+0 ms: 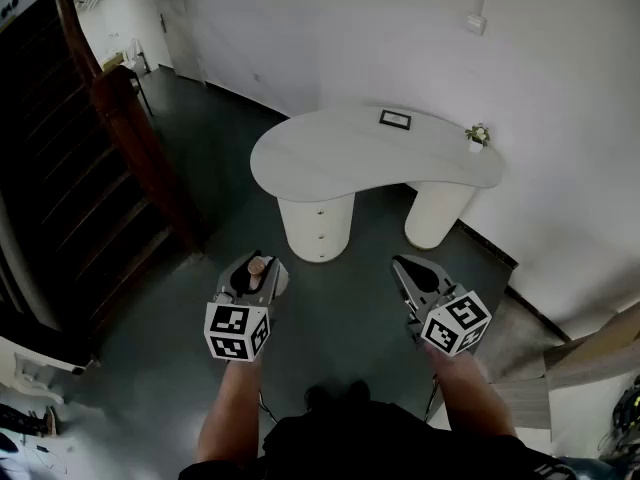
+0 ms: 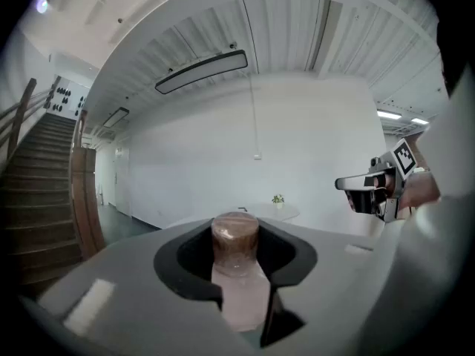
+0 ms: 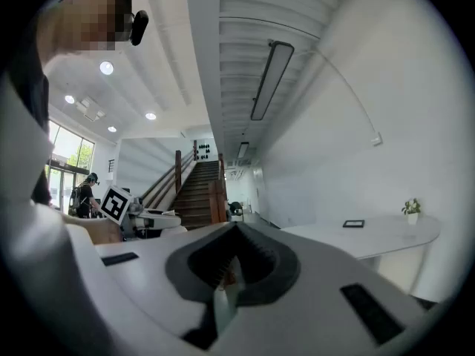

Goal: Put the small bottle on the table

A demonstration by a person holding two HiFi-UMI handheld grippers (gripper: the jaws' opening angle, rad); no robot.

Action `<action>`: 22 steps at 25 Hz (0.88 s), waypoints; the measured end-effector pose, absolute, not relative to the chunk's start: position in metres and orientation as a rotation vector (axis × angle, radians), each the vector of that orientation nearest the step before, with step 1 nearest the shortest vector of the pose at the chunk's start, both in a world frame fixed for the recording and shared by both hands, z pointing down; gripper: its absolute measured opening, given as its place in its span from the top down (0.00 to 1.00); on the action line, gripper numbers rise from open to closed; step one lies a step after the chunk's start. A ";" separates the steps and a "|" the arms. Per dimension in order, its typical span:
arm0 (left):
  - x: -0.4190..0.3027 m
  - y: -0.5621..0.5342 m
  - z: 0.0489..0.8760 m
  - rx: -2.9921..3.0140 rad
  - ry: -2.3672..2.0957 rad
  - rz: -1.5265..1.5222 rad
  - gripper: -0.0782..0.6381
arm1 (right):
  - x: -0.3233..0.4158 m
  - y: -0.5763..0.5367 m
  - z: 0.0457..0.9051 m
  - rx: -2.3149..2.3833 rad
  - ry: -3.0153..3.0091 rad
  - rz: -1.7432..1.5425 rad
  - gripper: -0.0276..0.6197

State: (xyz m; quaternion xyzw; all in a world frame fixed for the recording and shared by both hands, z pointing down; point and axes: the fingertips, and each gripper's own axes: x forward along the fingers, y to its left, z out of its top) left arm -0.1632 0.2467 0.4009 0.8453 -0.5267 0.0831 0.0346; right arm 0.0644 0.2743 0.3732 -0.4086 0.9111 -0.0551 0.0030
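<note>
My left gripper [image 1: 257, 264] is shut on a small bottle [image 1: 256, 266] with a brownish cap and a pale pinkish body. In the left gripper view the bottle [image 2: 236, 247] stands upright between the dark pads, its cap poking above them. My right gripper [image 1: 404, 266] is shut with nothing in it, and its jaws [image 3: 234, 236] meet along a thin seam. Both grippers hang over the dark floor, short of the white kidney-shaped table [image 1: 330, 158], which stands ahead on two round legs. The table also shows far off in the left gripper view [image 2: 260, 213].
A small framed picture [image 1: 395, 119] and a little potted plant [image 1: 477, 136] sit on the table's far side. A wooden staircase [image 1: 70, 178] rises at the left. A white wall runs behind the table. Cardboard boxes [image 1: 600, 353] lie at the right.
</note>
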 end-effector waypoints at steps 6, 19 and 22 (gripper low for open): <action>-0.156 0.245 0.401 2.590 -1.619 0.254 0.70 | 0.067 0.269 0.372 -1.255 2.852 -0.175 0.94; -0.128 0.247 0.404 2.526 -1.672 0.253 0.70 | 0.110 0.266 0.387 -1.129 2.810 -0.354 0.94; -0.121 0.248 0.406 2.508 -1.682 0.249 0.70 | 0.119 0.265 0.393 -1.102 2.818 -0.396 0.94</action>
